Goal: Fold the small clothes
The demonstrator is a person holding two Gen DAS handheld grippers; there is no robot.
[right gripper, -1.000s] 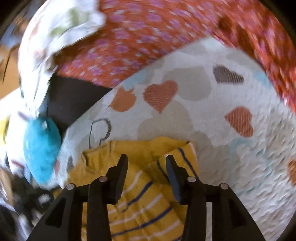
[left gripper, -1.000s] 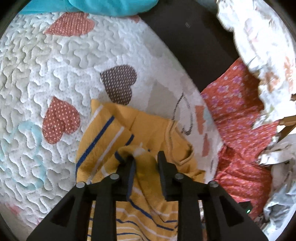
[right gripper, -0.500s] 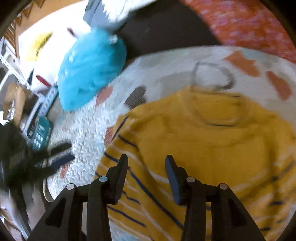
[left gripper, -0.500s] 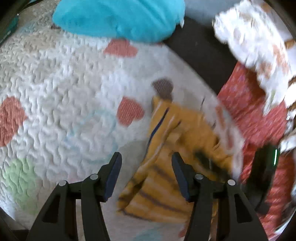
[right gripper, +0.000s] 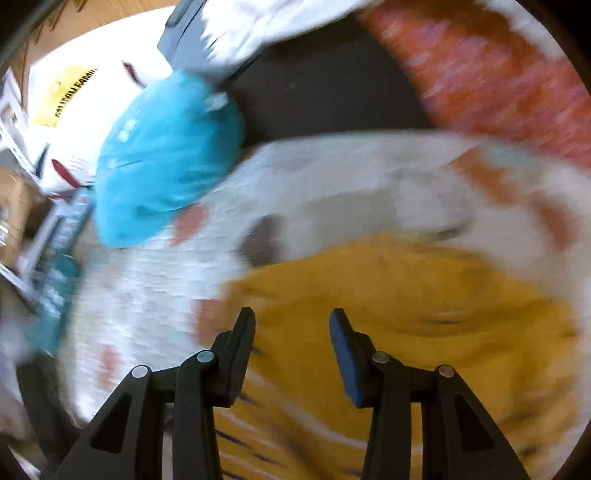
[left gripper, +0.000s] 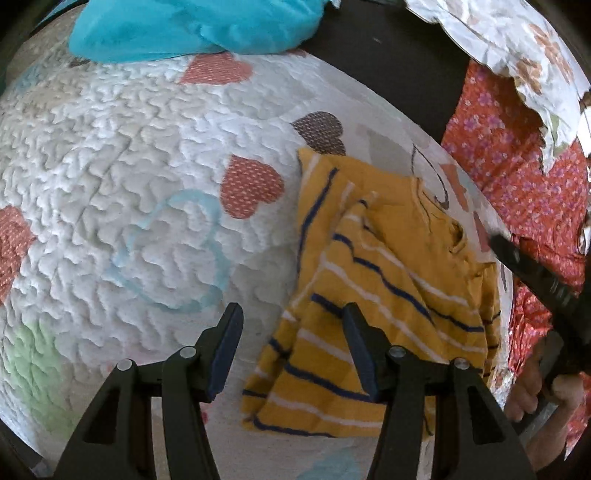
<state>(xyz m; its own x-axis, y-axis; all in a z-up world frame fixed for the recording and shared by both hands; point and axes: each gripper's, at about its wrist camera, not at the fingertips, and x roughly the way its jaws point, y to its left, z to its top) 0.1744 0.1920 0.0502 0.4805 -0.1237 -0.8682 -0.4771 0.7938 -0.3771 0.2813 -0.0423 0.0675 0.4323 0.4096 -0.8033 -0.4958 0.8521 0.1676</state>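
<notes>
Left wrist: left hand-held gripper point(left gripper: 291, 347) half-wide, empty, over quilt point(left gripper: 129, 166). Yellow top point(left gripper: 376, 295) lies just right of it, long axis running away. Right hand-held gripper point(right gripper: 291, 328), jaws opening, empty, hovers directly above top, nearer.

Yellow striped shirt point(left gripper: 388, 280): soft matt knit cloth, lying rumpled. White heart-print quilt point(left gripper: 122, 155): puckered, stitched fabric. Turquoise cloth point(left gripper: 192, 26): smooth. Gripper fingers point(left gripper: 225, 343): showing matt black plastic, metal screw heads.
</notes>
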